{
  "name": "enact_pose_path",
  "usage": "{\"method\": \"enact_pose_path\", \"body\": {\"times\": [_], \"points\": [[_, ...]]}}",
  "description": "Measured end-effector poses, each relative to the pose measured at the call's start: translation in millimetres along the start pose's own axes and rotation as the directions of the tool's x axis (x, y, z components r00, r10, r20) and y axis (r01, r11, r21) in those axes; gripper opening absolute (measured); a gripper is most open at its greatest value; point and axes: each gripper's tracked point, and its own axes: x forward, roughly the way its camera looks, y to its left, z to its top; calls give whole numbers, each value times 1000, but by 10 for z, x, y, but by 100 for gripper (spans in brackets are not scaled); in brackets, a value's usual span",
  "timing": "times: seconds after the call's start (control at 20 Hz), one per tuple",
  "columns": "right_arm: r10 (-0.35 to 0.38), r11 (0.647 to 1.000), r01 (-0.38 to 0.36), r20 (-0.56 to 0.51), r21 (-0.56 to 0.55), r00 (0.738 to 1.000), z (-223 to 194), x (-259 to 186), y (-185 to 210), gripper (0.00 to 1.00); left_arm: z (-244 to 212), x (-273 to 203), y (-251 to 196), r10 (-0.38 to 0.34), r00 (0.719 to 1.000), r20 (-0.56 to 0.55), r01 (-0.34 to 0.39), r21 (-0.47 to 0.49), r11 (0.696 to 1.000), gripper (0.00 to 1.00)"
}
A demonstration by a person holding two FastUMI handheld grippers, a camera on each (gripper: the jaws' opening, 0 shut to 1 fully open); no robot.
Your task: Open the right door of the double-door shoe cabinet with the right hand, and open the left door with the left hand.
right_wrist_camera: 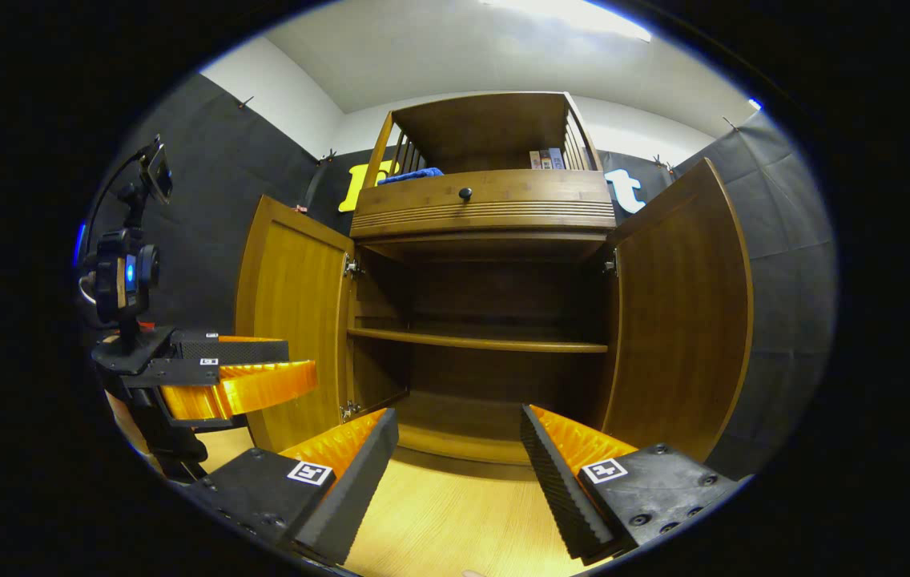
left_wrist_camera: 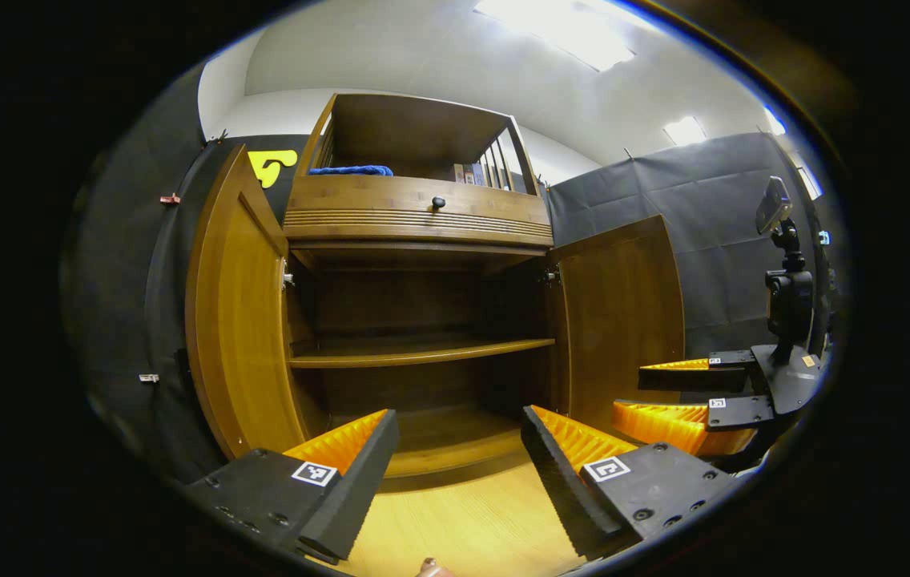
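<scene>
My left claw [left_wrist_camera: 459, 449] sits at six o'clock in the left gripper view, jaws spread wide and gripping nothing. Straight ahead at twelve stands the shoe cabinet [left_wrist_camera: 419, 240], both doors swung out. Its left door [left_wrist_camera: 239, 312] hangs open at nine o'clock, its right door [left_wrist_camera: 623, 312] at about three. Between them the inside lies bare: one shelf [left_wrist_camera: 423, 351] across the middle and the bottom board below it. Above the doors runs a drawer [left_wrist_camera: 419, 207] with a small dark knob [left_wrist_camera: 439, 203], and on top of that an open rack holding a blue cloth [left_wrist_camera: 351, 170] and a few books [left_wrist_camera: 467, 173].

My right claw [right_wrist_camera: 459, 453] is likewise wide apart and empty, low at six o'clock in the right gripper view, over the pale wooden floor [right_wrist_camera: 439, 521]. From the left gripper view I see it at four o'clock, just beside the right door, not touching it as far as I can tell.
</scene>
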Motion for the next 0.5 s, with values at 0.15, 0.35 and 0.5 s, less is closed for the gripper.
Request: {"method": "enact_pose_path", "body": {"times": [0.15,0.35,0.5], "points": [[-9,1000,9,14,8,1000,42,-10,-33,99,8,51,-12,-4,1000,-2,4,-5,1000,92],[-17,1000,17,24,2,1000,74,-3,-54,99,5,98,-27,-8,1000,-3,8,-6,1000,100],[-18,1000,18,25,-9,1000,84,-3,-53,97,2,100,-16,-8,1000,-3,8,-8,1000,92]]}}
